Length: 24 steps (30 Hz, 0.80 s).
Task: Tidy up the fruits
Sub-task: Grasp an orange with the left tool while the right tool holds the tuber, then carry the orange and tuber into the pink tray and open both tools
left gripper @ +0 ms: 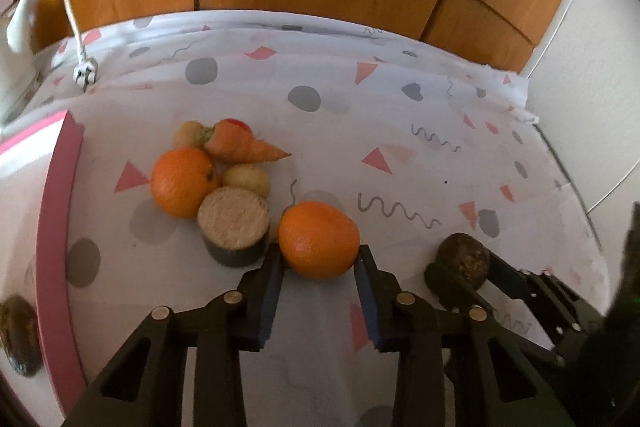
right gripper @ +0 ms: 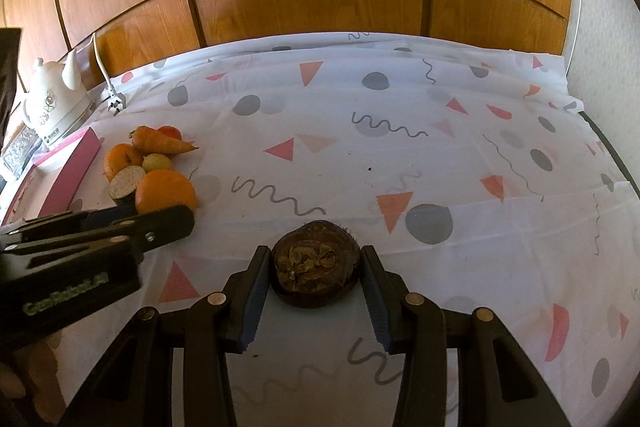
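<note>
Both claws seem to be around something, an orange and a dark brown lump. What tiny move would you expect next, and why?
Probably closing: the left gripper brackets the orange, the right gripper brackets the brown fruit, with small gaps showing.

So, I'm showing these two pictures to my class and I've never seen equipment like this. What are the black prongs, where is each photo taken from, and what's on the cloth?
The black prongs are hand-held two-finger grippers, one in each of a person's hands. Each carries a wide-angle camera looking along its fingers, so each picture is one gripper's own view.

The left gripper has its fingers on either side of an orange, touching or nearly so. The right gripper straddles a dark brown fruit with small gaps, so it is not gripped.

On the patterned tablecloth sits a pile: another orange, a carrot, a pale round fruit and a dark cut piece. Beside it is a pink box.
</note>
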Available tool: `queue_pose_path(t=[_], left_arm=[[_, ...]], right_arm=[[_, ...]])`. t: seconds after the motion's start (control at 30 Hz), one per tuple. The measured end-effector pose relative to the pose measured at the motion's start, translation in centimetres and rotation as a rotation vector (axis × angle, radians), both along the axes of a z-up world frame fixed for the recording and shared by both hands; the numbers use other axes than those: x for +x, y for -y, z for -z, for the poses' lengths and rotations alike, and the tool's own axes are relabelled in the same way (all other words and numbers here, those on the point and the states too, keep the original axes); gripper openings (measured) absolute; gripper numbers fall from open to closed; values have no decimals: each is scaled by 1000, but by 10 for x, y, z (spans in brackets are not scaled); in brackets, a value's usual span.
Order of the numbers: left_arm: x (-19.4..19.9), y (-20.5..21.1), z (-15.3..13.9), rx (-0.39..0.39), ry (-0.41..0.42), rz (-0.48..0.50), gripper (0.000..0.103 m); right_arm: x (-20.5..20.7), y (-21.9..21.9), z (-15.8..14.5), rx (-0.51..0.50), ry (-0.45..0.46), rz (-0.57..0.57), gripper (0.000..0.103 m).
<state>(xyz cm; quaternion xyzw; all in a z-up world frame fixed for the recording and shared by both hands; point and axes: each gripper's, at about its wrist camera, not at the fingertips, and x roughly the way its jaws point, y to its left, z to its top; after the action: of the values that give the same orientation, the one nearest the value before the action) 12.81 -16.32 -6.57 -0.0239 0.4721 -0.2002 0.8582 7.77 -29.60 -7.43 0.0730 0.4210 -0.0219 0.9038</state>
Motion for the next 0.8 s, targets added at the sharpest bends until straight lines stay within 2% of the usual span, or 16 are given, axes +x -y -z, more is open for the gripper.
queue_pose_path(t=[0.4,0.8], left_arm=[[-46,-38,-12,10,28,-10,36],[-67,-110,-51,-3,116,-154,36]], right_arm=[[-1,0,1,-5,-1,1,45],[-5,-10,-3,-61,-16,-23,45]])
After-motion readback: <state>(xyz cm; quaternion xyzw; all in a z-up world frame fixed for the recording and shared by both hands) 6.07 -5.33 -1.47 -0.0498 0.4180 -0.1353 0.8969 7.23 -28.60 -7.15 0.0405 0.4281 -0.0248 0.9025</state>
